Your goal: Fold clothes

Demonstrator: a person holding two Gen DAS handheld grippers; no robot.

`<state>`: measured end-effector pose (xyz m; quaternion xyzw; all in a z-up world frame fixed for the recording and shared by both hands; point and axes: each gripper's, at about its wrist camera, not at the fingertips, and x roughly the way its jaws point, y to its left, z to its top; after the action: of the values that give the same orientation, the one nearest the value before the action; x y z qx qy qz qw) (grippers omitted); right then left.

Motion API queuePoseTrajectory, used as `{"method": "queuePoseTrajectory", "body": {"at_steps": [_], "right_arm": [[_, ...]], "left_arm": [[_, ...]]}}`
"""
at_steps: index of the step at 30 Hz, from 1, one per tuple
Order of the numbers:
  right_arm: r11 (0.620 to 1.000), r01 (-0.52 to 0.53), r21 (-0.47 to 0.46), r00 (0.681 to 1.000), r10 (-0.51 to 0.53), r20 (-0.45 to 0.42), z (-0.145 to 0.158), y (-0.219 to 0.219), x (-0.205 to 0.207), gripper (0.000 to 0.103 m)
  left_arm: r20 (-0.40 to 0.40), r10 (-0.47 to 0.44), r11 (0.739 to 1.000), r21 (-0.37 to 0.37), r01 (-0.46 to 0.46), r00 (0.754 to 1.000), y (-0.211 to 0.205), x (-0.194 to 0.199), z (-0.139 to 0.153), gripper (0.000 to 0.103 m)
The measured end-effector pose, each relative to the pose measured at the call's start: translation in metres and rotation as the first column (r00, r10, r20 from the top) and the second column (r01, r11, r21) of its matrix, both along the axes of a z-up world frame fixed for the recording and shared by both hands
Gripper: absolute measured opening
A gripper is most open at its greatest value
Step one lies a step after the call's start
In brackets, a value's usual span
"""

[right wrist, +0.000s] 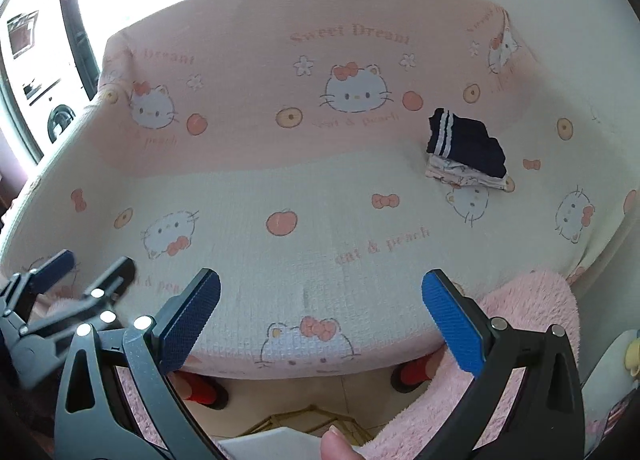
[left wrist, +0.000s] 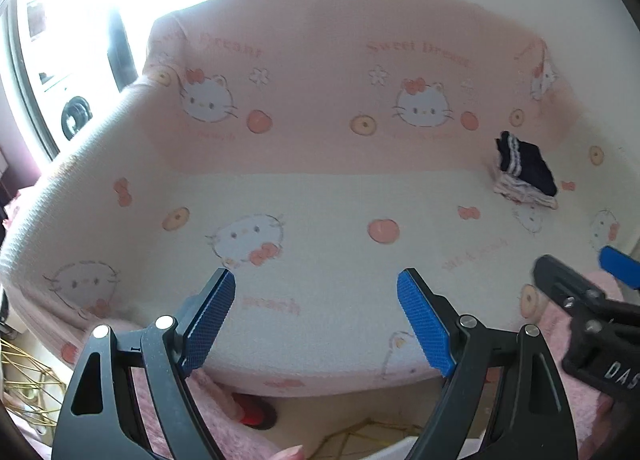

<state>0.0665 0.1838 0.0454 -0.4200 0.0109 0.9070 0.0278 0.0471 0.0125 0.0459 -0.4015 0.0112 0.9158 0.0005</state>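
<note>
A stack of folded clothes (left wrist: 526, 173) (right wrist: 466, 147), with a navy piece with white stripes on top and pale pieces beneath, sits on the right of the sofa seat against the backrest. My left gripper (left wrist: 316, 288) is open with nothing between its blue pads, held over the seat's front edge. My right gripper (right wrist: 322, 284) is open too, also with nothing in it. Each shows in the other's view: the right gripper (left wrist: 588, 272) at the far right, the left gripper (right wrist: 94, 266) at the far left. Pink fluffy fabric (right wrist: 532, 300) (left wrist: 192, 400) lies below the grippers.
The sofa wears a pink and white cat-print cover (left wrist: 320, 195) (right wrist: 304, 187). Red slippers (right wrist: 204, 392) (left wrist: 256, 416) stand on the floor under its front edge. A gold wire basket (left wrist: 24, 372) (right wrist: 304, 424) is low down. A thumb (right wrist: 336, 444) shows at the bottom. A bright window is at the left.
</note>
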Motion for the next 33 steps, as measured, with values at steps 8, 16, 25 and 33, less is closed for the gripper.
{"method": "queuePoseTrajectory", "body": {"at_steps": [8, 16, 25, 33], "right_arm": [[0.995, 0.042, -0.088, 0.999, -0.041, 0.022, -0.008, 0.008, 0.013, 0.102], [0.995, 0.036, -0.090, 0.999, -0.034, 0.023, -0.008, 0.010, 0.012, 0.102], [0.996, 0.029, -0.082, 0.999, -0.026, 0.035, -0.010, 0.004, 0.010, 0.102], [0.994, 0.044, -0.097, 0.998, -0.038, 0.054, -0.013, 0.006, 0.007, 0.102]], "left_arm": [[-0.026, 0.020, 1.000, -0.011, -0.020, 0.999, -0.001, 0.007, 0.011, 0.085], [-0.006, 0.012, 1.000, 0.011, -0.012, 1.000, 0.000, 0.006, 0.009, 0.085], [0.005, -0.001, 1.000, 0.015, 0.001, 1.000, 0.001, 0.004, 0.006, 0.085], [0.031, -0.011, 1.000, 0.027, 0.011, 0.999, 0.003, 0.002, 0.000, 0.085]]}}
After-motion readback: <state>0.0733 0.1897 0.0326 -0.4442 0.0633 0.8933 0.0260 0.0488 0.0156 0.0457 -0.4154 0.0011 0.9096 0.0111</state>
